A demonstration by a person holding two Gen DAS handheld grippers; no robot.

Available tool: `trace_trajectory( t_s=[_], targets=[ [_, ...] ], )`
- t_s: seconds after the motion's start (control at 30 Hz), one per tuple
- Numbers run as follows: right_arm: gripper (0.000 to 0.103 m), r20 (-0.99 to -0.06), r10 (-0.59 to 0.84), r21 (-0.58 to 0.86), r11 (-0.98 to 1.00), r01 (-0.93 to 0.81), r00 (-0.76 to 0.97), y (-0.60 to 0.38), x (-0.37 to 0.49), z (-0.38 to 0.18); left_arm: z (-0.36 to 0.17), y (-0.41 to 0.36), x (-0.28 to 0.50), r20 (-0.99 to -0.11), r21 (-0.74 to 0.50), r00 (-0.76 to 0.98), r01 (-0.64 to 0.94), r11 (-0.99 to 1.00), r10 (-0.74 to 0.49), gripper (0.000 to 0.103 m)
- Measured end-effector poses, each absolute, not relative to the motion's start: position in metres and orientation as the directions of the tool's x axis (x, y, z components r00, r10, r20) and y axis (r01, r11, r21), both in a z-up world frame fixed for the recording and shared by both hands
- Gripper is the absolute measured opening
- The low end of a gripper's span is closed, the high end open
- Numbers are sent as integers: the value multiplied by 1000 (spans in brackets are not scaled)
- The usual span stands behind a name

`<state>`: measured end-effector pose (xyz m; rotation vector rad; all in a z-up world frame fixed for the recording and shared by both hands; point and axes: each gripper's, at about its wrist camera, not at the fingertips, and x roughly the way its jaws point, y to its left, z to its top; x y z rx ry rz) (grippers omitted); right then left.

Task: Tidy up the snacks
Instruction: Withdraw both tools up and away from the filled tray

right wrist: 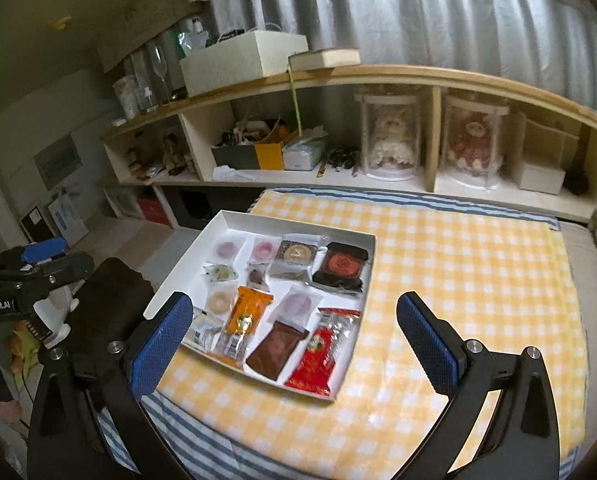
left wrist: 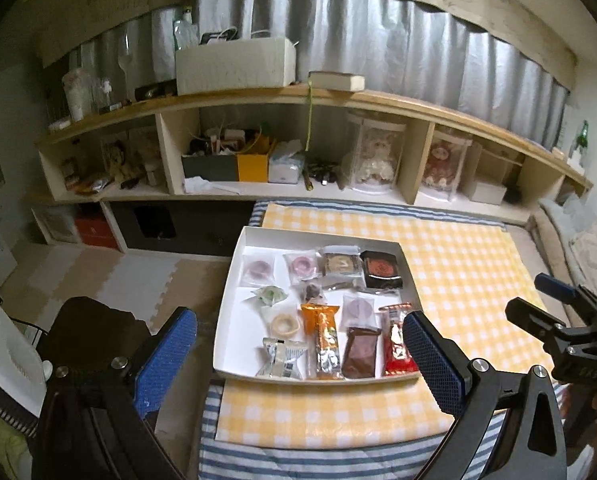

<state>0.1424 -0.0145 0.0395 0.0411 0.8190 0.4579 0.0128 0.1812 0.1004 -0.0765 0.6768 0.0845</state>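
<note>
Twelve or so wrapped snacks lie flat in a shallow white tray [right wrist: 362,276] set on the yellow checked cloth [right wrist: 458,280], toward its near-left corner, below a long wooden shelf [right wrist: 378,74]. Both grippers hover short of the tray, touching nothing: the left gripper [left wrist: 298,356] has its jaws wide apart, and the right gripper [right wrist: 294,340] likewise stands open and empty.

Largest first, the tray itself looks like thin card, light and bendable, best taken by a side wall rather than a corner. The dark square pastry box [right wrist: 340,266] at the far right seems stiffest and heaviest; pinch it across opposite edges. The red packet [right wrist: 318,354], brown packet [right wrist: 276,348] and orange bar [right wrist: 244,320] in the near row are probably light, with slick film that may slide between the pads, so grip across the narrow middle, gently, since contents may crumble. The clear-wrapped round pastries [right wrist: 226,249] are likely soft; take the sealed wrapper edge. The small green sweet [right wrist: 220,272] is smallest and lightest, held by its twisted end.
</note>
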Motion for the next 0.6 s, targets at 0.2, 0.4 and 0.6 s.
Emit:
trace_trajectory(
  t_s=[0.2, 0.4, 0.6],
  targets=[
    [103, -679, 390, 208, 915, -347, 622, -32, 113, 40, 96, 174, -27, -620, -59, 783, -108, 992, 49, 103],
    [103, -666, 364, 191, 927, -322, 652, -46, 88, 39, 87, 167, -55, -609, -31, 789, -129, 991, 83, 103],
    [103, -654, 334, 160, 938, -307, 679, -55, 67, 40, 79, 156, -71, -602, 14, 791, -130, 991, 112, 103]
  ],
)
